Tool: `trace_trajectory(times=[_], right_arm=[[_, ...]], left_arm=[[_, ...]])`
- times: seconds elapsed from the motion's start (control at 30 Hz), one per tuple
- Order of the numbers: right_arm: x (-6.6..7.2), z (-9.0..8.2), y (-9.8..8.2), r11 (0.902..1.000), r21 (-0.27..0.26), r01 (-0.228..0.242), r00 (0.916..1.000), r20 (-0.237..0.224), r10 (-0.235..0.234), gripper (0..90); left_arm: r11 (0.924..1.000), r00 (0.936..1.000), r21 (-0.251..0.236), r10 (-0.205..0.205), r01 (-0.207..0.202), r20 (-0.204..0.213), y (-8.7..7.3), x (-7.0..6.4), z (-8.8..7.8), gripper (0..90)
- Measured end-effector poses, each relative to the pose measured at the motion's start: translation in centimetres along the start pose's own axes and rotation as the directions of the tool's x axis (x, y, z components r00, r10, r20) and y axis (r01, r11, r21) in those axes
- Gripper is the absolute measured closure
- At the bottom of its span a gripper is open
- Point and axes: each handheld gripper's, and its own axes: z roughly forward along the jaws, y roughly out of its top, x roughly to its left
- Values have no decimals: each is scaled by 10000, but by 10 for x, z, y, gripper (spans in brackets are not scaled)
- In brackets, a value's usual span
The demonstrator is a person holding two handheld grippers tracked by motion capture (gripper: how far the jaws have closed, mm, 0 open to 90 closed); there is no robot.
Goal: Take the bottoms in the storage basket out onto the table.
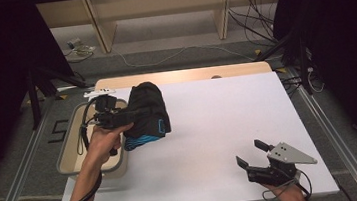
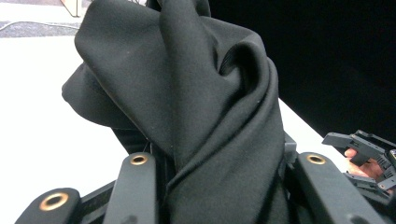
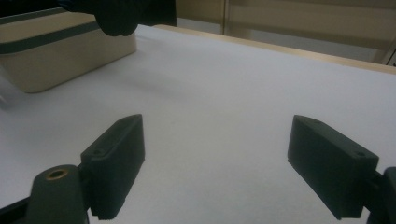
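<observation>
A bunched black garment point(image 1: 148, 106) with a blue patch and a blue striped edge hangs above the white table point(image 1: 219, 121), just right of the beige bin. My left gripper point(image 1: 135, 115) is shut on it. In the left gripper view the black cloth point(image 2: 196, 107) is pinched between the two jaws and rises in folds above them. My right gripper point(image 1: 252, 155) rests near the table's front right edge, open, nothing between its fingers. The right gripper view has the open right gripper point(image 3: 215, 163) over bare table, and the garment's dark lower end point(image 3: 116, 16) at top left.
A beige bin with a grey rim point(image 1: 69, 157) stands at the table's left edge; it appears as a beige box point(image 3: 60, 51) in the right gripper view. A wooden board point(image 1: 184, 75) lies along the far edge. Cables and dark stands surround the table.
</observation>
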Motion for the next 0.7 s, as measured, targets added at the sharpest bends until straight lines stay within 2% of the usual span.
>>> trace_trajectory(times=[0.17, 0.37, 0.7], right_arm=[[0, 0, 0, 10000, -13, 22, 10000, -1, -22, 198], [0, 0, 0, 10000, 11, -2, 10000, -10, 2, 198], [0, 0, 0, 10000, -1, 22, 10000, -4, -22, 198]], left_arm=[[9999, 10000, 136, -46, 46, 17, -2, -2, 10, 579], [9990, 9999, 440, 91, -94, 68, -3, -5, 19, 579], [9982, 9997, 556, 213, -221, 157, -3, -10, 30, 580]])
